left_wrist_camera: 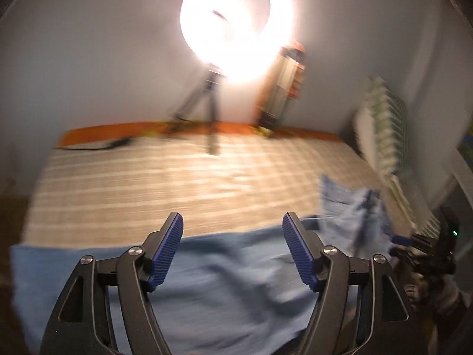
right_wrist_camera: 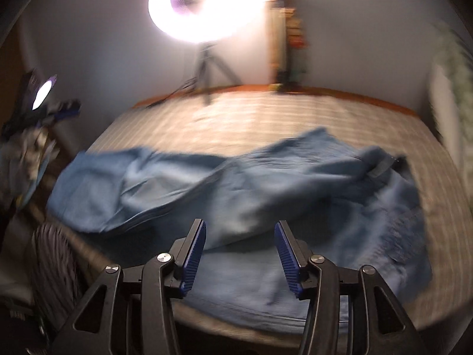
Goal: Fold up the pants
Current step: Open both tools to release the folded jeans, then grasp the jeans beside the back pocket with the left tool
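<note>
Right wrist view: both grippers' fingers spread apart, holding nothing.
Risk: pants lie bunched on the bed; a crooked fold could follow.

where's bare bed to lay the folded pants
Bare striped bed lies between the pants and the tripod at the far edge. The near half is crowded: pants cover it side to side. Both grippers hang open above them.

You see light blue pants lying rumpled across the striped bed cover, legs stretched leftward, fabric partly doubled over itself
</note>
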Available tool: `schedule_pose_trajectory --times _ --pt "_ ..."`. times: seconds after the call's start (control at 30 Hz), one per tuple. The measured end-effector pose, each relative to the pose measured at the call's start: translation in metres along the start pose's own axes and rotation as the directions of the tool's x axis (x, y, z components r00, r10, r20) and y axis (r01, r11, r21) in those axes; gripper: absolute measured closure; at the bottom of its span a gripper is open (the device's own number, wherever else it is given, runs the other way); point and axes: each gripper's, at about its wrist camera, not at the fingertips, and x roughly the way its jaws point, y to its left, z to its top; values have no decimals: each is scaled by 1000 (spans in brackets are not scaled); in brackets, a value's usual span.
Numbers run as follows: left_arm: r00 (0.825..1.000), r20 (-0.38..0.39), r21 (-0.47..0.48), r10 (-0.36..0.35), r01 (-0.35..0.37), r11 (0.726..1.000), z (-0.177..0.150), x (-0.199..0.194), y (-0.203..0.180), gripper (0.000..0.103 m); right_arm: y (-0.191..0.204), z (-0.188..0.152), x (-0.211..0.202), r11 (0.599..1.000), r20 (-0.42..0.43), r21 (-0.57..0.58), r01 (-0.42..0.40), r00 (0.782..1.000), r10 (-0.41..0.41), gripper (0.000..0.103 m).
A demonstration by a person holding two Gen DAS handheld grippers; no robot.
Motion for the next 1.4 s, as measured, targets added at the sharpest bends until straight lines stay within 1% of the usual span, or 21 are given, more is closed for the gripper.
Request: schedule_pose_trajectory --times 0.07,0.13,0.17,0.23,0.33,0.43,0.5,0.6,0.7,0.8,0.83,0.87,0.97,1.0,1.03,1.07,1.1,1.2,1.27,1.33,1.4 --pt "996 -55 14 -66 67 998 8 36 -30 31 -21 0 -1 995 18 92 32 999 -34 50" --pt "989 -109 16 -105 107 994 10 60 -52 31 -41 -2 -4 983 40 177 43 998 -51 50" --pt "981 -145 13 -131 134 991 14 81 -65 31 -49 -3 -4 976 51 209 54 997 -66 49" --pt "966 -194 -6 -172 175 985 19 109 -83 30 -58 -2 -1 968 63 241 77 993 -95 49" --pt "931 -276 -42 -237 235 971 24 154 -109 30 -71 -5 3 957 74 273 95 990 -119 48" --pt "903 -341 -84 -264 250 965 25 196 -131 30 -86 -10 5 949 71 304 88 991 -114 48" --pt "886 -384 -93 -259 242 966 21 220 -141 30 -95 -13 0 944 82 320 81 990 -113 47" --pt "874 -425 -88 -234 217 972 13 243 -150 30 -107 -15 -5 932 99 354 78 988 -120 45" --pt "868 -452 -83 -206 189 979 3 258 -152 30 -115 -18 -8 921 101 379 87 986 -134 45" --pt "859 -464 -111 -217 187 976 -3 266 -150 30 -127 -21 -11 901 106 427 76 985 -133 44" --pt "861 -460 -115 -216 183 976 -4 268 -150 30 -132 -23 -13 891 111 449 71 985 -135 44" --pt "869 -445 -117 -216 183 976 -4 266 -150 30 -136 -25 -15 880 116 470 66 984 -136 43" --pt "873 -433 -131 -227 188 973 -3 272 -155 34 -147 -28 -19 857 136 513 44 982 -132 42" --pt "874 -425 -133 -235 197 971 -3 272 -156 49 -147 -28 -19 856 135 515 46 982 -134 42" --pt "875 -422 -128 -237 201 971 -3 274 -158 83 -147 -28 -19 858 133 512 48 982 -134 42" --pt "881 -415 -114 -227 198 974 -3 275 -162 91 -146 -28 -19 861 131 507 50 982 -134 42" --pt "892 -396 -94 -216 194 976 -2 274 -166 97 -145 -28 -19 863 130 503 52 982 -135 42" --pt "905 -334 -85 -263 249 965 4 260 -174 97 -145 -28 -22 863 138 502 54 980 -142 42" --pt "911 -285 -57 -299 296 954 10 240 -185 97 -147 -29 -24 858 146 511 50 979 -145 42" --pt "912 -256 -3 -322 332 943 13 221 -199 97 -151 -30 -27 849 160 527 30 978 -134 42" --pt "908 -232 76 -350 375 924 10 199 -219 97 -155 -31 -32 838 185 546 -6 976 -113 42"
